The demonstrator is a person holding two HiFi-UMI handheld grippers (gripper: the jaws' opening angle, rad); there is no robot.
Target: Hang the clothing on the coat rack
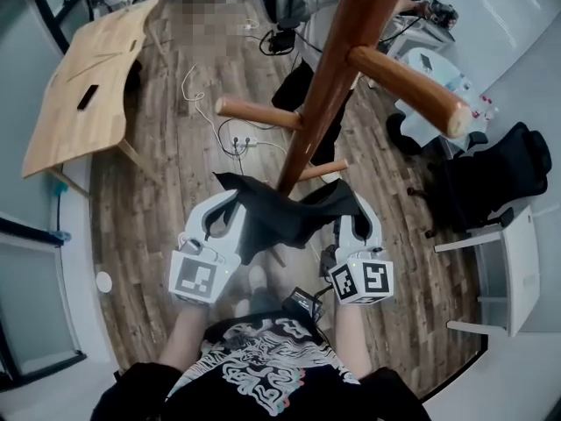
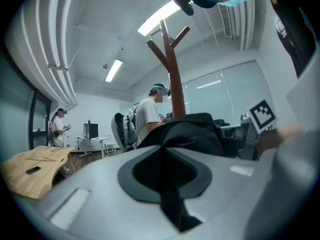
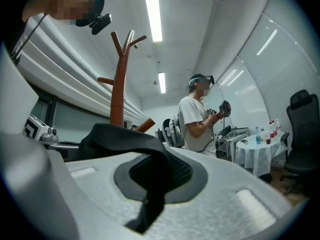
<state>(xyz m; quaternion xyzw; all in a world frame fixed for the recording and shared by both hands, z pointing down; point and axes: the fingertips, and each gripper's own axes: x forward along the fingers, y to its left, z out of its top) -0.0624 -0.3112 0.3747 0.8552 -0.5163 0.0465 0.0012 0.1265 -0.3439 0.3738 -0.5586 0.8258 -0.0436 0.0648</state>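
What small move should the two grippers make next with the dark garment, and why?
Probably lift both together toward the short peg. The left gripper and the right gripper are each shut on the dark garment, stretched between them beside the coat rack pole, seemingly below its pegs.

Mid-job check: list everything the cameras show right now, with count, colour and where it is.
coat rack: one, reddish-brown wood, centre
garment: one, black, stretched between both grippers close to the rack's pole
wooden table: one, light wood, upper left, with a small dark flat object on it
cables: several, white and black, on the wood floor beyond the rack
round table: one, white, right of the rack
office chair: one, black, far right
bystanders: at least two, one in a white shirt, one far off
left gripper: white, shut on garment
right gripper: white, shut on garment
shirt: black with white pattern, bottom edge
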